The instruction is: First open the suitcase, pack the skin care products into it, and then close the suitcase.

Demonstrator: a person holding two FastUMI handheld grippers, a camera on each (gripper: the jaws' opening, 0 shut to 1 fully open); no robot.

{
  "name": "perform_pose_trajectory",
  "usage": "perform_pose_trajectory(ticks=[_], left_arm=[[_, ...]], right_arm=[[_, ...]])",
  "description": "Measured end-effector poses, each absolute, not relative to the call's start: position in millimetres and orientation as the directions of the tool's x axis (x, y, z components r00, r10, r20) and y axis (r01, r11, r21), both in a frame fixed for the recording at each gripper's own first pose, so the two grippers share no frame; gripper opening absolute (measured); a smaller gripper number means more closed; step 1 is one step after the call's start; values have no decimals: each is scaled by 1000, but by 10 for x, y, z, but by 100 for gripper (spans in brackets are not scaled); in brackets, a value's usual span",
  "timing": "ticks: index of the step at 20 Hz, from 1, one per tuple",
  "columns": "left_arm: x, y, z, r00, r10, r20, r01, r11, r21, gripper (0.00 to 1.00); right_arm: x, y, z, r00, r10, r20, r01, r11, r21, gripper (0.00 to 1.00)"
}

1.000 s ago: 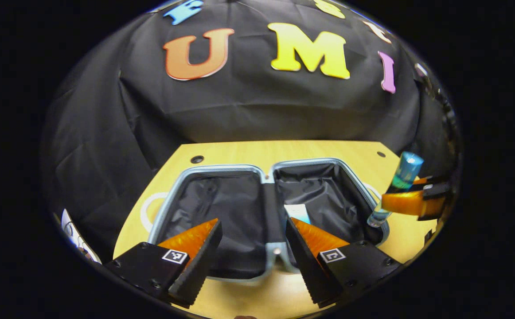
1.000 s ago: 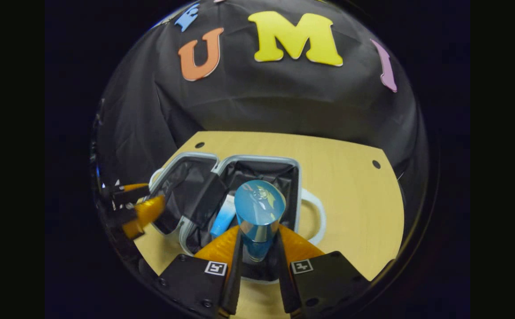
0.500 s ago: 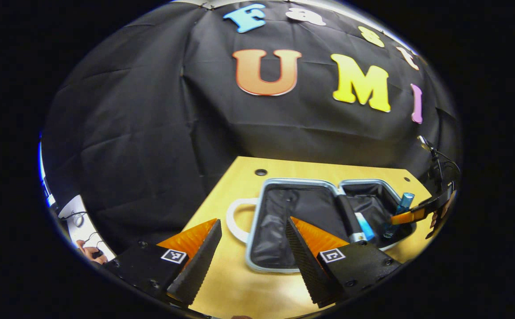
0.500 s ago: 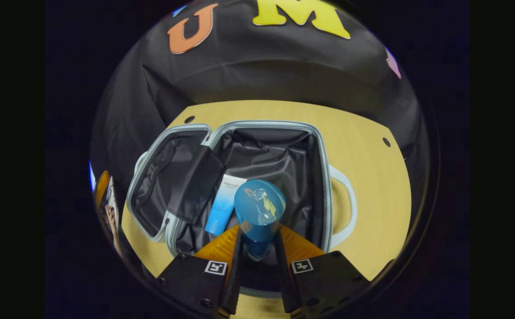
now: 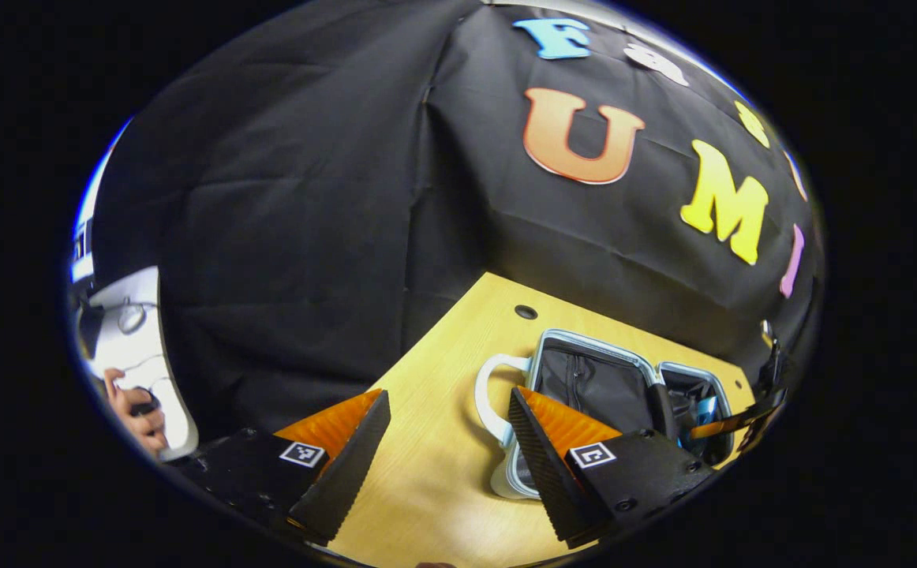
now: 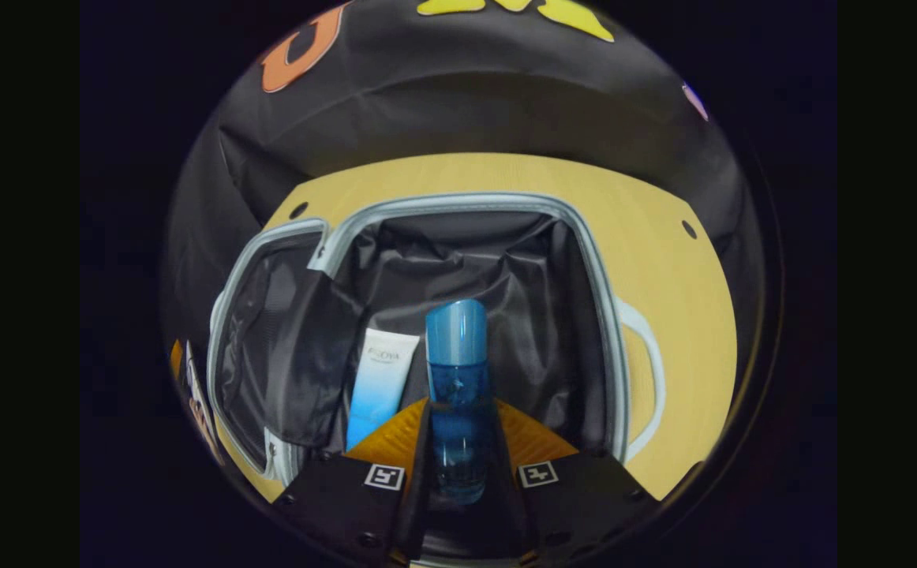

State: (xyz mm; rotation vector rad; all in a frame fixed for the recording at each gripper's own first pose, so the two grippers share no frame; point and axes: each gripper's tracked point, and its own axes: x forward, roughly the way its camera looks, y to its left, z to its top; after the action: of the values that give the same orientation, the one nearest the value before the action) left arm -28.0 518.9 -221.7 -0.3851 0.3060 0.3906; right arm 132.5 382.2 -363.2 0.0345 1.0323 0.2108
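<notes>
Right tool (image 6: pixel 458 465) is lowering the blue bottle (image 6: pixel 457 394), clamped between its fingers, into the open suitcase (image 6: pixel 569 260) beside the white-and-blue tube (image 6: pixel 376 383); release probably comes next. Left tool (image 5: pixel 447 457), fingers apart and empty, is swinging away over the desk (image 5: pixel 435 473).

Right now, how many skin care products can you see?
2: a white-and-blue tube lying inside the open suitcase, and a blue bottle held by the right gripper above it. Others may be hidden.

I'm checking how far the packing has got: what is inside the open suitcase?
A white-and-blue tube lies on the lining of the suitcase. The right gripper holds a blue bottle over it. The lining beneath the bottle is hidden.
</notes>
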Motion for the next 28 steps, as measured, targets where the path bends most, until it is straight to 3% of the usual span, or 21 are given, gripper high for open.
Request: perform_pose_trajectory(ticks=[1, 2, 7, 9, 10, 18, 22, 26, 28], left_arm=[[-256, 5208, -2276, 882, 302, -362, -427, 838, -341, 86], [-250, 5227, -2317, 883, 296, -365, -430, 821, -375, 96], [-70, 5171, -2548, 904, 213, -371, -398, 736, -548, 97], [0, 5165, -2624, 907, 185, -379, -392, 701, -595, 97], [30, 5151, -2655, 910, 172, -377, -386, 684, -619, 97], [361, 5087, -2879, 931, 101, -352, -353, 506, -787, 96], [532, 4904, -3022, 935, 27, -353, -336, 380, -862, 88], [693, 4762, -3061, 950, -32, -309, -285, 305, -909, 58], [761, 4772, -3050, 955, -22, -296, -276, 304, -912, 12]], right_arm=[[1313, 3808, -3655, 489, 177, -854, -142, 982, 123, 35], [1307, 3806, -3684, 483, 167, -859, -129, 985, 118, 35], [1340, 3855, -3544, 516, 177, -838, -153, 982, 113, 41], [1337, 3813, -3363, 550, 180, -815, -158, 981, 110, 71], [1321, 3816, -3227, 568, 198, -799, -166, 978, 124, 77], [972, 3006, -1559, 789, 206, -580, -187, 978, 93, 77], [665, 2332, -911, 859, 136, -494, -116, 991, 70, 79], [399, 1779, -538, 901, 45, -431, -34, 999, 33, 79], [252, 1547, -491, 904, 10, -428, -1, 1000, 22, 79]])
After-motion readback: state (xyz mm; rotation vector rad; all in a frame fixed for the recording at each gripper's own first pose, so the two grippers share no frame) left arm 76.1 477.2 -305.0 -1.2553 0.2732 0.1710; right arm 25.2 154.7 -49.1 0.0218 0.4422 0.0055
